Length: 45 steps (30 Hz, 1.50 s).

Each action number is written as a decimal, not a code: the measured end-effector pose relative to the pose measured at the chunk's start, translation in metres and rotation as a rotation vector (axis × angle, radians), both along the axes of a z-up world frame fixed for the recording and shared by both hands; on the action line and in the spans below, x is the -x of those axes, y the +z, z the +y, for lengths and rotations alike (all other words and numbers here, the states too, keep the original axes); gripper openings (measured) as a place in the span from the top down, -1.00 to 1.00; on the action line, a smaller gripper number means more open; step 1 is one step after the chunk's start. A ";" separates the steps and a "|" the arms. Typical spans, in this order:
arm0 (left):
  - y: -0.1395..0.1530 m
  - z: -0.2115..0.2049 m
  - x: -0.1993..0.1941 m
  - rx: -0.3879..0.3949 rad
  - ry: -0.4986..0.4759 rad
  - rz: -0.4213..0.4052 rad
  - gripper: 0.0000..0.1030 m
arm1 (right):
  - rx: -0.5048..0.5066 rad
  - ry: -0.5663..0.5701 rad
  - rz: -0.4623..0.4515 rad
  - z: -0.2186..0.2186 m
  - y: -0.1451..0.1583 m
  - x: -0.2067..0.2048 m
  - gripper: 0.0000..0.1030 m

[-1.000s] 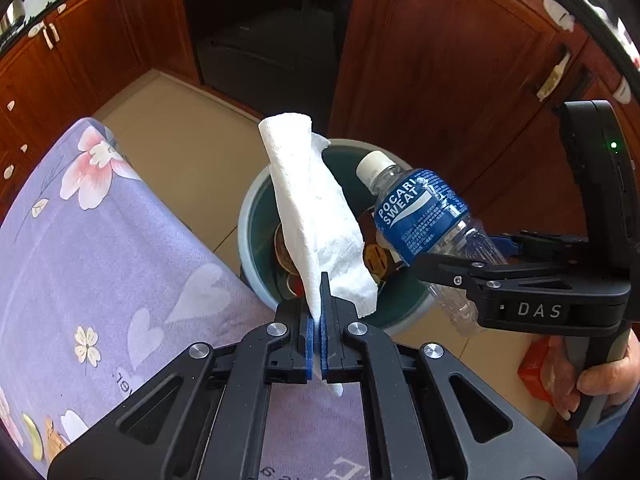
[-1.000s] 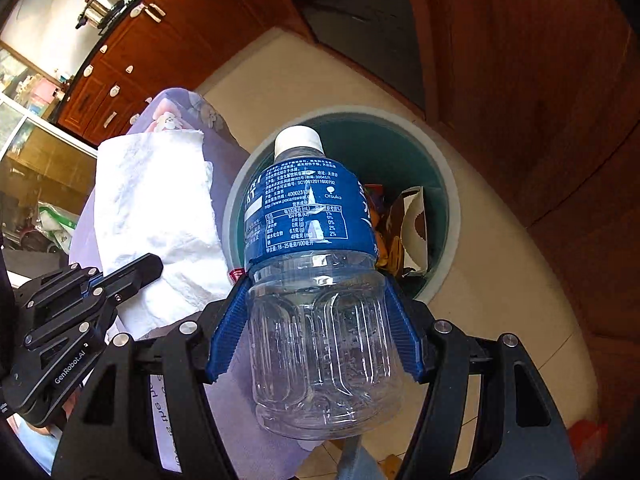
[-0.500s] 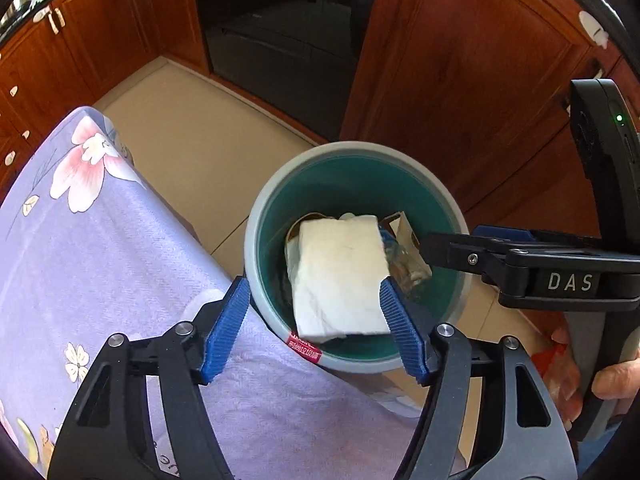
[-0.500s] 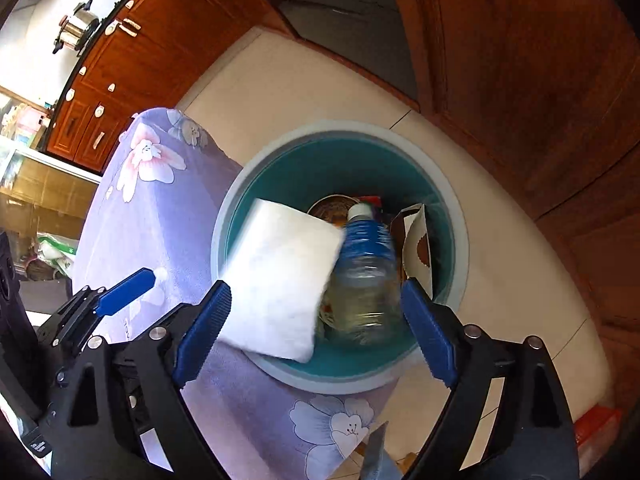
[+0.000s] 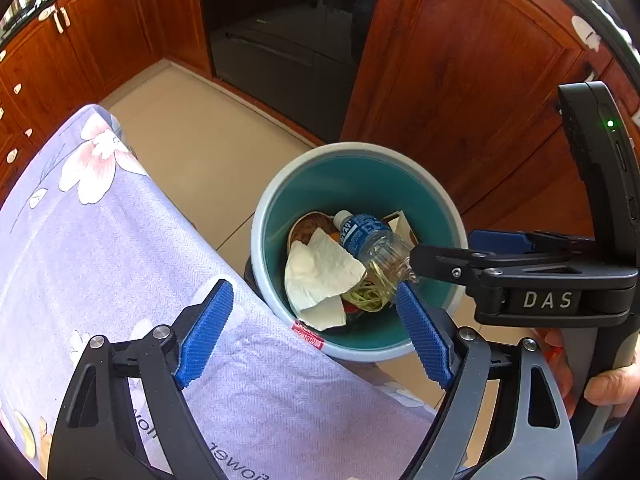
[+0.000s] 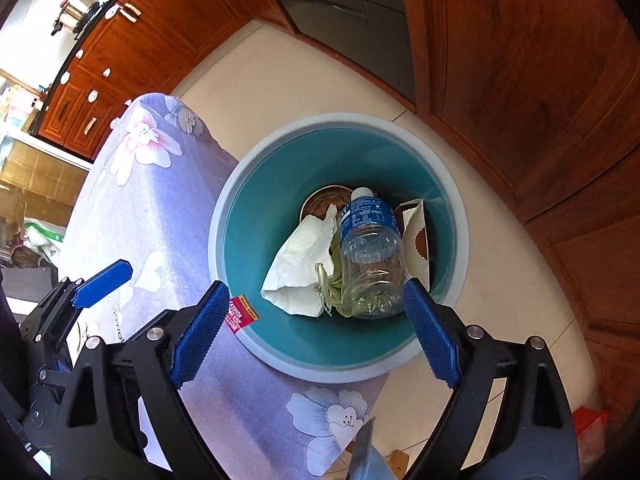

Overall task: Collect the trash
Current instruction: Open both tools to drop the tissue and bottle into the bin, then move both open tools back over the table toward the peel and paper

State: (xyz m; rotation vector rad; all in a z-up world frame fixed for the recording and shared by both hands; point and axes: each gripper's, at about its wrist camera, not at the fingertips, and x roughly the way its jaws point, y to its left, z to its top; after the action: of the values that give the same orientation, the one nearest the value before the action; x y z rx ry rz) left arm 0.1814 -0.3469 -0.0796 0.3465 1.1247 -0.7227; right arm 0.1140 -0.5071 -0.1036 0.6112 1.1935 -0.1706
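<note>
A teal trash bin point(image 5: 360, 150) point(image 6: 340, 120) with a pale rim stands on the floor against the table's edge. Inside it lie a white paper napkin point(image 5: 320, 272) point(image 6: 304, 264) and a clear bottle with a blue label point(image 5: 368, 236) point(image 6: 370, 248), on top of other rubbish. My left gripper point(image 5: 312, 286) hovers above the bin's near rim; its jaws are opening and nothing is between them. My right gripper point(image 6: 316, 284) hangs over the bin too, open and empty. It also enters the left wrist view from the right point(image 5: 416, 258), held by a hand point(image 5: 608, 388).
A lilac flowered tablecloth point(image 5: 100, 240) point(image 6: 140, 200) covers the table left of the bin. A brown-and-white carton point(image 6: 416, 224) leans inside the bin. Wooden cabinets point(image 5: 460, 80) and a dark appliance point(image 5: 280, 40) border the beige tile floor point(image 5: 192, 132). Something red point(image 6: 588, 420) lies on the floor.
Both grippers opened. The napkin dropped from the left gripper and the bottle from the right one; both now lie in the bin. Neither hand shifted much.
</note>
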 end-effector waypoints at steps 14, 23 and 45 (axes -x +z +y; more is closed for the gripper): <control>0.023 0.034 0.019 0.045 0.031 -0.033 -0.69 | 0.040 0.039 -0.032 0.033 0.028 0.012 -0.64; 0.035 0.098 0.032 0.070 0.107 -0.055 -0.71 | 0.064 0.097 -0.071 0.080 0.052 0.017 -0.64; 0.041 0.327 0.042 0.094 0.373 -0.113 -0.81 | 0.124 0.390 -0.080 0.288 0.075 -0.014 -0.64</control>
State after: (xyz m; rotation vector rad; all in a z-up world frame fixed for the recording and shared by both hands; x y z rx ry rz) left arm 0.1390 -0.0202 -0.0390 0.0907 1.0073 -0.4186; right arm 0.1280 -0.2193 -0.0287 0.2658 1.1922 0.1086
